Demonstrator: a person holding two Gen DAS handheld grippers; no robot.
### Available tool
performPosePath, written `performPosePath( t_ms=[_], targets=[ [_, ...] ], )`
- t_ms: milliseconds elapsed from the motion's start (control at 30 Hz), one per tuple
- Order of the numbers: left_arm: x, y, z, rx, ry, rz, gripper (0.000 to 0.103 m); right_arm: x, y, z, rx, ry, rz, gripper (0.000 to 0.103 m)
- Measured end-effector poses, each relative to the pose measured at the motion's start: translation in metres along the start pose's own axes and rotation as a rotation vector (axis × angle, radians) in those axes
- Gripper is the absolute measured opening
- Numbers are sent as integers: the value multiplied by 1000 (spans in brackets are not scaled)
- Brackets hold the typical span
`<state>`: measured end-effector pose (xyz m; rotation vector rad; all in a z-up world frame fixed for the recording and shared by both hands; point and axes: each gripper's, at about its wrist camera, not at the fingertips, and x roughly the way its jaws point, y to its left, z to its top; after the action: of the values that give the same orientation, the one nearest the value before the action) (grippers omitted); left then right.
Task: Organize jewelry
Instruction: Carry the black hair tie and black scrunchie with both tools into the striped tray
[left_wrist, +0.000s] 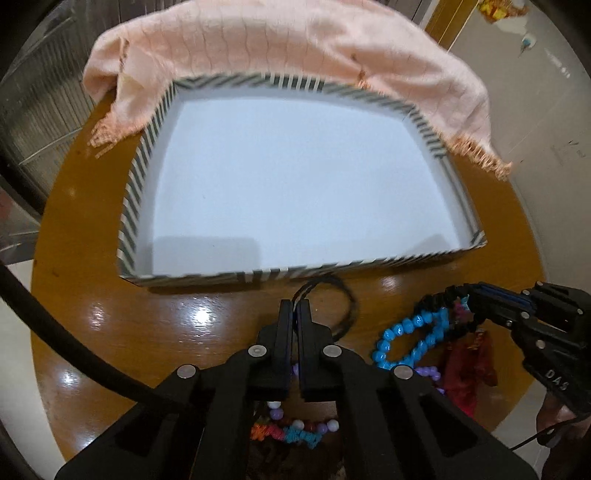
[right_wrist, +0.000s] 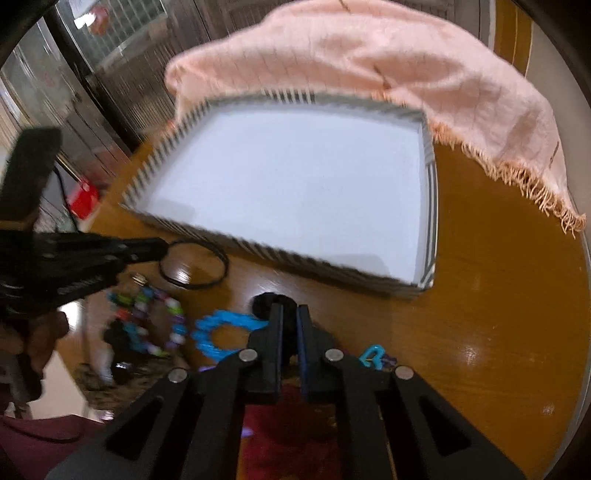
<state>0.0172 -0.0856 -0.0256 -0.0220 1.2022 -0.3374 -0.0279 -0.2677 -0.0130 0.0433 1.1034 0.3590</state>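
Brown table (left_wrist: 110, 332), pink cloth (left_wrist: 280, 44) draping striped box (left_wrist: 129, 206)

Ahead of my left gripper I see a glossy brown wooden table (left_wrist: 184, 332) catching lamp glare under a matt white-floored cardboard box with striped paper walls (left_wrist: 127, 206). Beyond it a soft pink woven cloth with a fringed edge (left_wrist: 280, 40) drapes the far rim. Just right of my fingers lie shiny turquoise plastic beads (left_wrist: 406, 334).

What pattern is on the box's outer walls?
Dark grey and white stripes on the box, clearest in the left wrist view.
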Motion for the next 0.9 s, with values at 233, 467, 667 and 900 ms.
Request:
performPosePath(
  t_ms=[233, 467, 667, 900],
  targets=[
    [-40, 5, 7, 13, -61, -48, 3, -39, 10, 5, 62, -67, 101, 7],
    [-68, 14, 7, 25, -111, -52, 3, -53, 23, 8, 63, -111, 112, 7],
    [-76, 26, 12, 10, -136, -29, 3, -47, 29, 17, 65, -120, 100, 7],
    [-78, 38, 30, -13, -167, 9, 3, -38, 35, 37, 33, -117, 69, 7]
  ],
)
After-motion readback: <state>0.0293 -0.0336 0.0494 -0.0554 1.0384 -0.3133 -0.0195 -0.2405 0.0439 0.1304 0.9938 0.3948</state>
